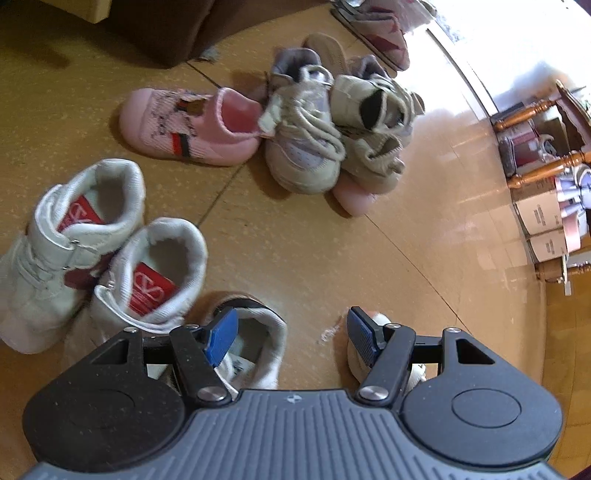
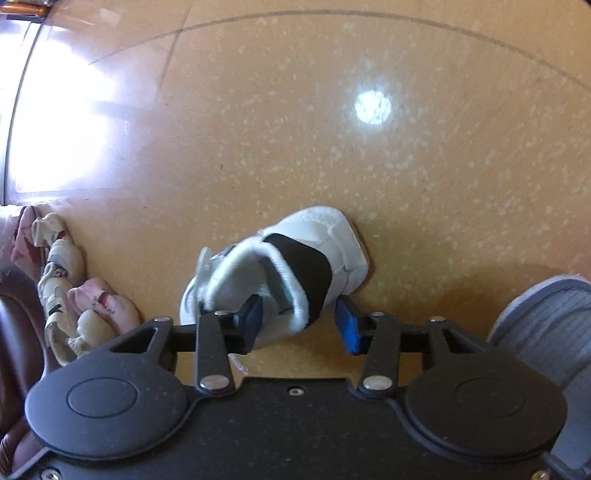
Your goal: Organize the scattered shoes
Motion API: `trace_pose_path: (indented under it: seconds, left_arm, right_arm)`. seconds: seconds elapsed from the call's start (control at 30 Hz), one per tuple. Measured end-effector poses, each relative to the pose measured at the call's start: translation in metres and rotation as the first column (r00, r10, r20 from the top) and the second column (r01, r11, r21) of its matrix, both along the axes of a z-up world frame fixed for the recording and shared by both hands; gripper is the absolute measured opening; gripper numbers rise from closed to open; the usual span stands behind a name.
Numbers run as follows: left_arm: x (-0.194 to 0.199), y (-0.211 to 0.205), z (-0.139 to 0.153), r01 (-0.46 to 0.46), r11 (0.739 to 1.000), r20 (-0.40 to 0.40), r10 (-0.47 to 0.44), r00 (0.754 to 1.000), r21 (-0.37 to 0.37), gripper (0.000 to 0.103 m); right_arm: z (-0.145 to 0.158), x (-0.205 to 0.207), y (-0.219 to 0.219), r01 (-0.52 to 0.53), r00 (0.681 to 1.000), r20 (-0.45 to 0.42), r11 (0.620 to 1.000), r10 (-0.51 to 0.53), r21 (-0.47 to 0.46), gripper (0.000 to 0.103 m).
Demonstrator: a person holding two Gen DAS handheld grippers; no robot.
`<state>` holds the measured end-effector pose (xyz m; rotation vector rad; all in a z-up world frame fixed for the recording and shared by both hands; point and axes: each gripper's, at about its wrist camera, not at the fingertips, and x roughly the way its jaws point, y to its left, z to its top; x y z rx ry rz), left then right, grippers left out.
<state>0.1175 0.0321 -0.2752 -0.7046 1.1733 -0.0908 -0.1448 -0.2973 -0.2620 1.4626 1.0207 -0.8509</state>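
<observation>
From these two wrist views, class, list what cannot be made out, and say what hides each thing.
- Left wrist: second pink shoe, buried under the beige sneakers; only its toe shows.
- Left wrist: shoe at the top edge, cut off and blurred.
- Right wrist: whether the right gripper presses the white shoe; its collar hides one pad.

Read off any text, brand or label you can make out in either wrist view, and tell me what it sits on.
No text reads clearly.
Red insole labels in the white high-top pair: a white looping logo, lettering too blurred to read.
Cardboard boxes at the right edge: dark printed marks, too small to read.
Pink shoe: pattern and stripe only, no legible words.
Right wrist view: white shoe shows no text.
</observation>
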Motion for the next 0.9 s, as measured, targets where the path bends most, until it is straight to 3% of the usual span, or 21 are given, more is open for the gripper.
trace_pose_path:
  seconds: [0.17, 0.27, 0.43, 0.53, 0.63, 0.7, 0.77, 0.8, 0.9]
  left_arm:
    - [0.0, 0.011, 0.004, -0.041, 0.999, 0.005, 0.041, 0.999, -0.007, 0.065]
    - [0.0, 0.012, 0.01, -0.046, 0.999, 0.018, 0.046, 0.999, -0.015, 0.065]
    - [0.0, 0.011, 0.018, -0.032, 0.999, 0.035, 0.032, 0.999, -0.02, 0.065]
    - [-0.001, 0.008, 0.02, -0.009, 1.0, 0.039, 0.009, 0.999, -0.01, 0.065]
    - [-0.001, 0.008, 0.018, 0.001, 1.0, 0.036, -0.001, 0.999, -0.002, 0.065]
    - [-0.002, 0.01, 0.016, -0.004, 1.0, 0.034, 0.004, 0.999, -0.004, 0.065]
    - [-0.002, 0.013, 0.014, -0.01, 1.0, 0.032, 0.01, 0.999, -0.005, 0.065]
    - [-0.002, 0.015, 0.013, -0.014, 1.0, 0.031, 0.014, 0.999, -0.003, 0.065]
    - [0.0, 0.022, 0.007, -0.021, 1.0, 0.027, 0.021, 0.999, 0.002, 0.065]
  right_arm:
    - [0.006, 0.009, -0.011, -0.162, 0.986, 0.01, 0.982, 0.164, -0.093, 0.015]
    - [0.02, 0.026, -0.02, -0.345, 0.936, 0.009, 0.922, 0.352, -0.178, 0.012]
    - [0.043, 0.056, -0.022, -0.631, 0.761, -0.038, 0.726, 0.647, -0.274, 0.011]
    - [0.06, 0.086, 0.001, -0.858, 0.461, -0.16, 0.392, 0.873, -0.331, 0.012]
    - [0.062, 0.103, 0.012, -0.911, 0.326, -0.166, 0.262, 0.931, -0.319, 0.011]
    - [0.058, 0.114, 0.022, -0.955, 0.196, -0.174, 0.148, 0.965, -0.255, 0.011]
    - [0.053, 0.118, 0.033, -0.974, 0.118, -0.201, 0.074, 0.972, -0.215, 0.011]
    - [0.049, 0.117, 0.034, -0.977, 0.108, -0.214, 0.064, 0.971, -0.205, 0.011]
    - [0.033, 0.116, 0.036, -0.979, 0.135, -0.222, 0.096, 0.966, -0.178, 0.011]
